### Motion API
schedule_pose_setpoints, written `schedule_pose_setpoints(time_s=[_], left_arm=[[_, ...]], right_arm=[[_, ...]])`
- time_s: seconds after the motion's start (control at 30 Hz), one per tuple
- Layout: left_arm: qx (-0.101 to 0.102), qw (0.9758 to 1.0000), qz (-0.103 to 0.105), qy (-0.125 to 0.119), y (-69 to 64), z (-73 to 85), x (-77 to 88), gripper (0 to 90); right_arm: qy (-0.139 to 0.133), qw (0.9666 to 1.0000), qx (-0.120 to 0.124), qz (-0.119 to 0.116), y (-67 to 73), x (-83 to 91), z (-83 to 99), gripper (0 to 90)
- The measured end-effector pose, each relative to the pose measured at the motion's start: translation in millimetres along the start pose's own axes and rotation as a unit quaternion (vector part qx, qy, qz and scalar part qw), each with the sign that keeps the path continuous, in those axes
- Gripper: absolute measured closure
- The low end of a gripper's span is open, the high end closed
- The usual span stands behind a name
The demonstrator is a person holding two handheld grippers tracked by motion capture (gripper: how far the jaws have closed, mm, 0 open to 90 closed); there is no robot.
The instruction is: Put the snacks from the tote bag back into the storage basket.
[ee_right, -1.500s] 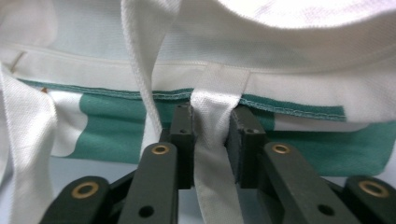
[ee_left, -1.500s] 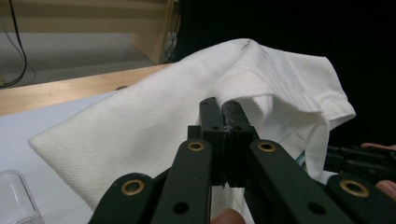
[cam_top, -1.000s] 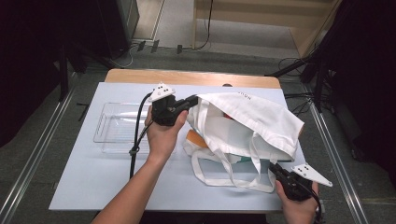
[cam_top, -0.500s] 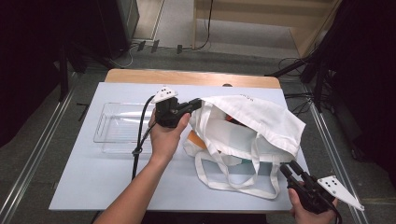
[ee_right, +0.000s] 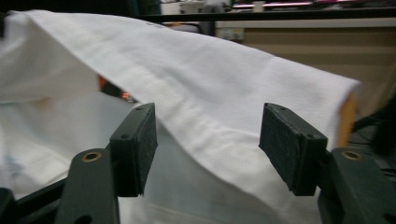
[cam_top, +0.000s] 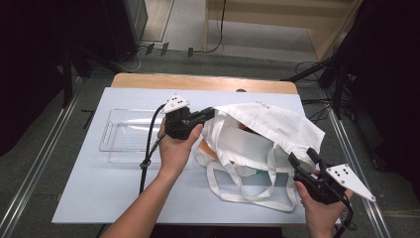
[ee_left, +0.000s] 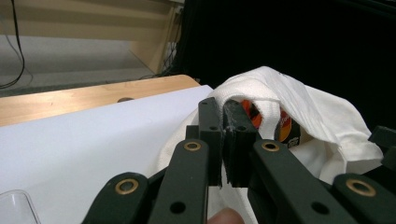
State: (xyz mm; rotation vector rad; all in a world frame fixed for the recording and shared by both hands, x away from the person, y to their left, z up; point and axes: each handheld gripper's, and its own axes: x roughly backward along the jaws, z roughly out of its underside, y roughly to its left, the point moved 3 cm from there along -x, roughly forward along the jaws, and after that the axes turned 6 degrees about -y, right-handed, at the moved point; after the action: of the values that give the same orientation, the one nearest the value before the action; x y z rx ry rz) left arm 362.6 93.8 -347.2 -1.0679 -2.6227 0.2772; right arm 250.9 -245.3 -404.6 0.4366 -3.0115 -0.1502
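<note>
- Right gripper (cam_top: 306, 159): you hold it at the near right corner of the table (cam_top: 89, 198). Its jaws have just been opening and now stand apart, released, with nothing pressed between the pads. In the right gripper view the white cloth lies past the pads, not clamped.
- Bag handles (cam_top: 247, 191): two white straps loop toward you on the table, just left of the right gripper.
- White tote bag (cam_top: 277, 131): it lies right of centre on the table, mouth facing left, with orange and dark items visible inside.
- Left gripper (cam_top: 210, 114): your left hand (cam_top: 176, 146) holds it at the bag's mouth. Its jaws are clenched on the upper rim of the bag, holding the rim raised.
- Clear tray (cam_top: 116, 136): it sits to the left of your left hand, near the bag but not touching it.
- Wooden strip (cam_top: 198, 82): it runs along the far table edge.
</note>
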Motion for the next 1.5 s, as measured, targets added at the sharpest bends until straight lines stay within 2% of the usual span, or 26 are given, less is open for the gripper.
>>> schedule_pose_setpoints(time_s=[0.1, 0.23, 0.3, 0.37, 0.4, 0.43, 0.47, 0.57, 0.6, 0.63, 0.77, 0.93, 1.0, 1.03, 1.1, 1.13, 1.17, 1.3, 1.4, 1.5], left_arm=[[-0.002, 1.0000, 0.000, -0.001, -0.1, -0.4, 1.7, 87.2], [0.001, 1.0000, 0.000, -0.001, 1.3, 0.8, 1.4, 87.1], [0.004, 1.0000, 0.000, -0.002, 1.6, 1.6, 1.1, 87.0], [0.004, 1.0000, -0.001, -0.003, 0.8, 2.5, 0.3, 87.1], [0.004, 1.0000, 0.000, -0.003, 0.3, 2.4, 0.2, 87.1], [0.003, 1.0000, 0.000, -0.002, -0.3, 2.2, 0.3, 87.1], [0.001, 1.0000, 0.001, -0.002, -0.5, 2.1, 0.4, 87.1], [-0.003, 1.0000, 0.000, 0.003, 0.0, 2.9, 0.5, 87.2], [-0.003, 1.0000, -0.002, 0.005, 0.6, 3.5, 0.1, 87.5], [-0.002, 1.0000, 0.000, 0.007, 1.8, 4.5, -0.2, 87.7], [-0.002, 0.9999, -0.002, 0.016, 4.5, 9.1, -2.2, 88.3], [-0.003, 0.9982, 0.003, 0.060, 8.0, 23.5, -10.4, 86.9], [-0.011, 0.9974, 0.004, 0.071, 7.3, 27.7, -12.5, 81.6], [-0.017, 0.9974, 0.001, 0.071, 6.1, 28.5, -12.7, 78.5], [-0.021, 0.9975, -0.003, 0.068, 4.5, 28.5, -12.9, 66.9], [-0.027, 0.9977, -0.011, 0.062, 2.4, 27.3, -12.7, 66.9], [-0.036, 0.9976, -0.023, 0.055, 0.5, 25.3, -12.9, 50.5], [-0.068, 0.9962, -0.029, 0.045, -8.1, 19.6, -16.9, 38.0], [-0.097, 0.9944, -0.022, 0.035, -16.5, 13.8, -21.3, 37.5], [-0.099, 0.9946, -0.004, 0.030, -22.7, 7.7, -27.0, 45.6]], right_arm=[[-0.026, 0.9991, -0.004, 0.034, -8.6, 8.8, 1.4, 33.0], [-0.006, 0.9980, -0.004, 0.063, -24.6, 18.5, 10.4, 28.8], [0.006, 0.9980, -0.009, 0.062, -28.8, 21.1, 18.0, 29.6], [0.031, 0.9977, -0.003, 0.059, -31.2, 18.8, 27.2, 37.1], [0.040, 0.9974, 0.002, 0.059, -31.8, 16.9, 29.8, 47.1], [0.043, 0.9975, 0.004, 0.055, -32.0, 15.7, 31.2, 53.3], [0.041, 0.9976, 0.009, 0.054, -32.1, 15.1, 31.2, 62.8], [0.029, 0.9979, 0.018, 0.054, -33.0, 15.8, 25.2, 81.0], [0.022, 0.9978, 0.021, 0.060, -33.7, 16.9, 21.9, 86.6], [0.014, 0.9976, 0.018, 0.066, -35.8, 18.1, 18.1, 88.1], [-0.014, 0.9981, -0.010, 0.060, -47.7, 21.9, 3.1, 89.8], [-0.031, 0.9976, -0.021, 0.058, -52.2, 16.9, -7.8, 90.0], [-0.035, 0.9975, -0.030, 0.054, -51.6, 14.0, -9.3, 90.0], [-0.039, 0.9973, -0.033, 0.053, -51.1, 12.8, -9.3, 90.0], [-0.040, 0.9973, -0.034, 0.053, -50.5, 12.2, -8.9, 90.0], [-0.040, 0.9973, -0.033, 0.052, -50.1, 11.7, -8.4, 90.0], [-0.039, 0.9975, -0.031, 0.050, -49.4, 11.8, -7.9, 90.0], [-0.034, 0.9978, -0.040, 0.041, -50.6, 12.5, -6.7, 90.0], [-0.030, 0.9984, -0.036, 0.032, -49.8, 12.9, -4.5, 90.0], [-0.020, 0.9990, -0.032, 0.024, -49.1, 12.3, -2.1, 89.7]])
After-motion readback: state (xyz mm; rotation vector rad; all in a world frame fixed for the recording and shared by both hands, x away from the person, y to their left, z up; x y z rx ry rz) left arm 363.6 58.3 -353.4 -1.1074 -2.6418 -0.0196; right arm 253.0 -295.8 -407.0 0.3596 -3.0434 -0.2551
